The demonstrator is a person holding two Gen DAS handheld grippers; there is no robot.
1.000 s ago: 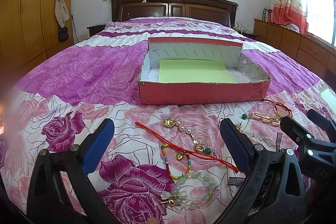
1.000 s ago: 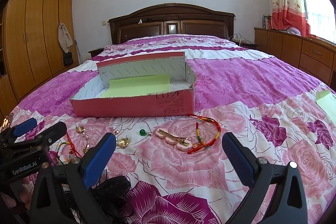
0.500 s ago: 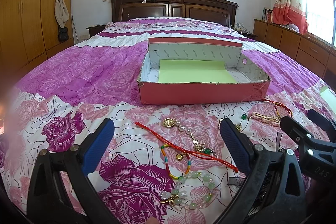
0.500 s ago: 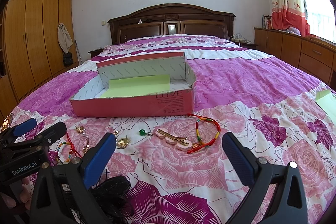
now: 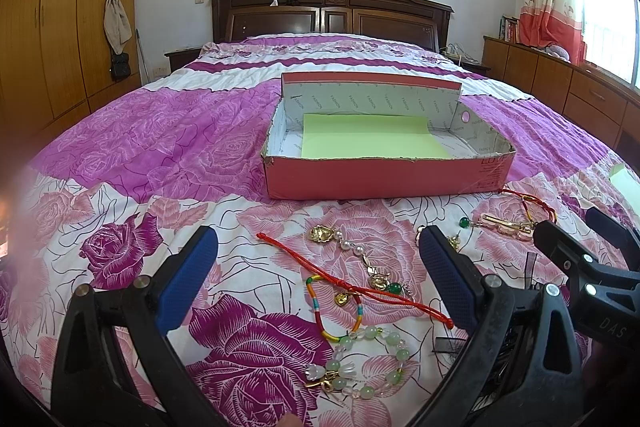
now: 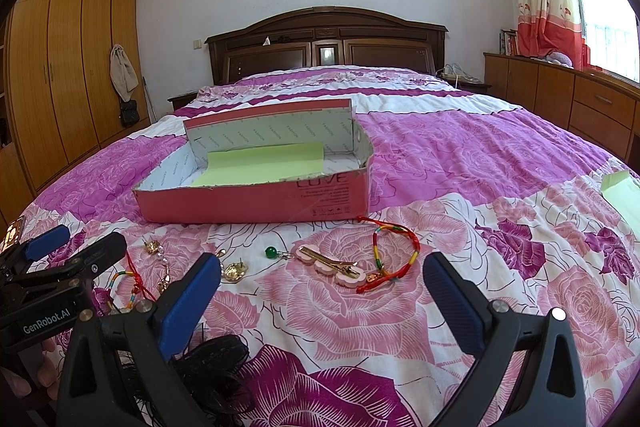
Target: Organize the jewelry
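Currently, both grippers hover low over the floral bedspread (image 5: 168,147), each with fingers spread wide and holding nothing. Between the fingers of the left gripper (image 5: 318,269) lie a red cord (image 5: 352,283), a pearl-and-gold chain (image 5: 352,247), a multicoloured bracelet (image 5: 324,311) and a green bead bracelet (image 5: 360,363). Ahead of the right gripper (image 6: 322,291) rest a pink hair clip (image 6: 332,265) and a red-yellow-green woven bracelet (image 6: 394,255). Beyond them stands the open pink box (image 6: 256,203), lined with green paper (image 6: 256,163).
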